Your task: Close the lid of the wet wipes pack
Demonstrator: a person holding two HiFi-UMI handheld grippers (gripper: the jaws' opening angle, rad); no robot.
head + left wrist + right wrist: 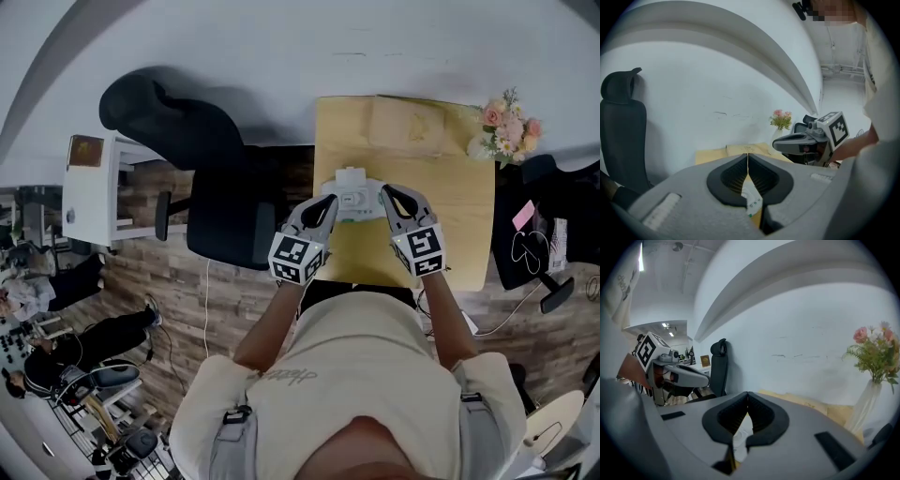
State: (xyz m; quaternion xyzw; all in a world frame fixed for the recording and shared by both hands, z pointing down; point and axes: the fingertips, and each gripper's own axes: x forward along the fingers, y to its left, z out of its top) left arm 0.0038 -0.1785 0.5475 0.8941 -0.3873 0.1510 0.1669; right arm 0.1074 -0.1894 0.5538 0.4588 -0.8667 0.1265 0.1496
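The wet wipes pack (pixel 352 198) lies on the light wooden surface (pixel 469 234), near the middle of its near half, and the two claws are beside it, one on each side. The left claw (pixel 327 203) has its tips at the left end of the pack, and the right claw (pixel 387 194) has its tips at the right end. From the head view I cannot tell whether the tips touch the pack, or whether the lid is up or down.

In the left gripper view the left claw (pixel 747 158) is pressed together: the two dark pads meet in one thin line and nothing is between them. Under the pads, through the small gap, a piece of the white pack (pixel 752 199) is visible. In the right gripper view the right claw (pixel 747 397) is also pressed together, with its pads meeting and empty, and the white pack (pixel 740 439) shows below them in the same way.

A bunch of flowers (pixel 507 129) in a white vase stands at the far right corner of the surface, well apart from the pack. A black office chair (pixel 225 220) is on the floor to the left of the surface. Behind everything is a pale wall (pixel 717 93).
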